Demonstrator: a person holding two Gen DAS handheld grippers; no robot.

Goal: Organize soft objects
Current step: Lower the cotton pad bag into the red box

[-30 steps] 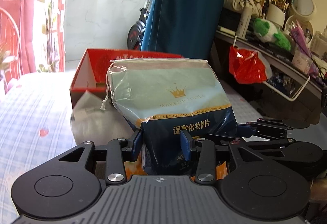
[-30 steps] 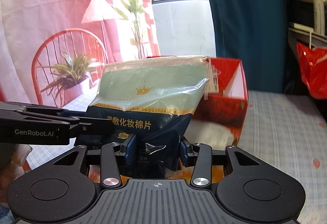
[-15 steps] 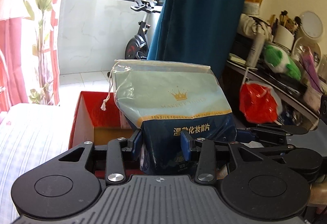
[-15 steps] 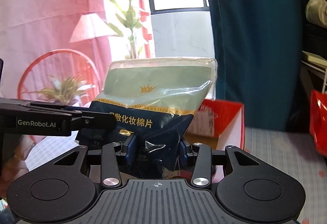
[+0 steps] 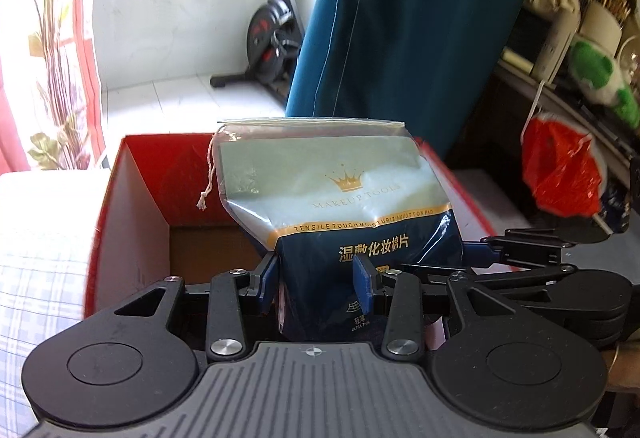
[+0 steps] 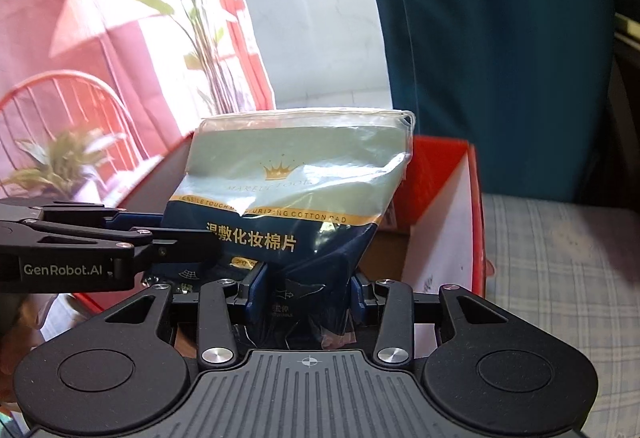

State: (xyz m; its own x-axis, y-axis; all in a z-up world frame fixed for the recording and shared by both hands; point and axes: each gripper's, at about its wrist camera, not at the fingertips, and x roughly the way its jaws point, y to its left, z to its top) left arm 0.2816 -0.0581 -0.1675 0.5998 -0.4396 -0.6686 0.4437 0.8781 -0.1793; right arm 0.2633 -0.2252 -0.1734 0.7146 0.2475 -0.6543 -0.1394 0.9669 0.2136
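Observation:
A drawstring bag of cotton pads, pale green above and dark blue below, is held upright by both grippers over an open red box. My left gripper is shut on the bag's lower left part. My right gripper is shut on its lower right part. The bag also shows in the right wrist view, with the red box behind and below it. The other gripper's fingers reach in from the left. The box floor is brown cardboard.
The box stands on a checked cloth. A blue curtain hangs behind. A cluttered shelf with a red plastic bag is at right. An exercise bike stands on the balcony. A red chair and plants are at left.
Both grippers carried the bag forward and up over the red box; the views now look down into the open box. Both grips stayed shut on the bag.

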